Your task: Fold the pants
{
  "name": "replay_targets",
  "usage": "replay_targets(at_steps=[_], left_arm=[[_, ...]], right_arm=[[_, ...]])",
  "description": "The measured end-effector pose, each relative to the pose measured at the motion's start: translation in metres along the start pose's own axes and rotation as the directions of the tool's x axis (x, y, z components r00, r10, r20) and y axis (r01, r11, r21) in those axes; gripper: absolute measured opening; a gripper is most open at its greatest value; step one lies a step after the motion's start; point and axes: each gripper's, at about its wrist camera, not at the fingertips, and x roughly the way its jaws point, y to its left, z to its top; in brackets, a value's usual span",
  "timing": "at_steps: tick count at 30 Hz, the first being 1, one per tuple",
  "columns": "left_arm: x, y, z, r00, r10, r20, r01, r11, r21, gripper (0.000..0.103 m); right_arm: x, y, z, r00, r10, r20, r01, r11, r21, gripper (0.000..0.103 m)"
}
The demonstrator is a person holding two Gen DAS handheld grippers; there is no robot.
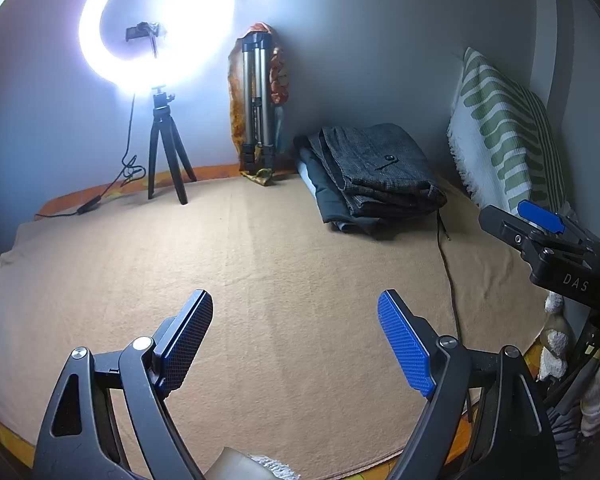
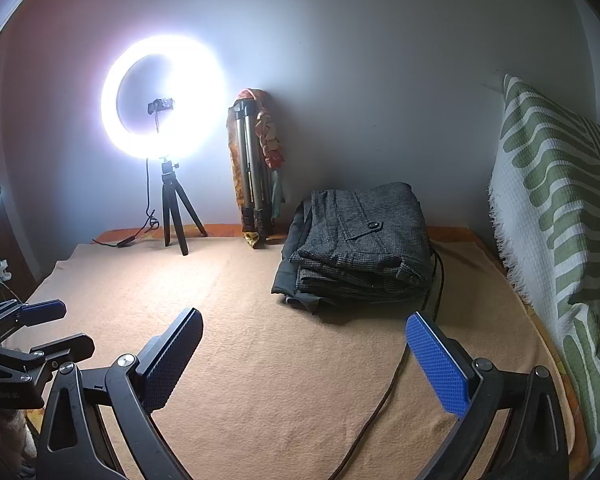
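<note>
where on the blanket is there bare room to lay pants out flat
The tan blanket is bare from the ring light tripod across to the folded pants stack. Crowded: the far right, with the stack, a dark cable and the striped pillow.

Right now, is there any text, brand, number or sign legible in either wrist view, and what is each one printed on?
"DAS": pale letters on the black body of the right gripper, seen at the right edge of the left wrist view; it may be cut off.
Faint print on the black body of the left gripper, at the left edge of the right wrist view: too dark and blurred to read.
Nothing readable on the folded pants.
</note>
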Motion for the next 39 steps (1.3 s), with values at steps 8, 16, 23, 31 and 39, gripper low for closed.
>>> replay_targets(at_steps=[8, 16, 23, 31, 39], left_arm=[[-0.001, 0.0004, 0.0004, 1.0, -0.001, 0.003, 0.001, 1.0, 0.0, 0.085], [-0.0012, -0.0007, 0.001, 1.0, -0.005, 0.005, 0.004, 1.0, 0.004, 0.085], [-0.0011, -0.0009, 0.0007, 1.0, -0.004, 0.005, 0.004, 1.0, 0.006, 0.085], [-0.0003, -0.0016, 0.0002, 1.0, -0.007, 0.008, 0.006, 1.0, 0.006, 0.085], [-0.001, -0.002, -0.0008, 1.0, -0.006, 0.01, 0.006, 1.0, 0.009, 0.085]], right_arm=[[0.0002, 0.0004, -0.0006, 1.0, 0.002, -0.001, -0.002, 1.0, 0.002, 0.103], [0.0007, 0.0012, -0.0009, 1.0, 0.004, -0.002, -0.004, 1.0, 0.004, 0.103], [0.0012, 0.0021, -0.0011, 1.0, 0.004, -0.001, -0.004, 1.0, 0.005, 0.103], [0.0011, 0.003, -0.0013, 1.0, 0.006, -0.002, -0.006, 1.0, 0.002, 0.103], [0.0018, 0.0048, -0.002, 1.0, 0.008, -0.003, -0.008, 1.0, 0.0, 0.103]])
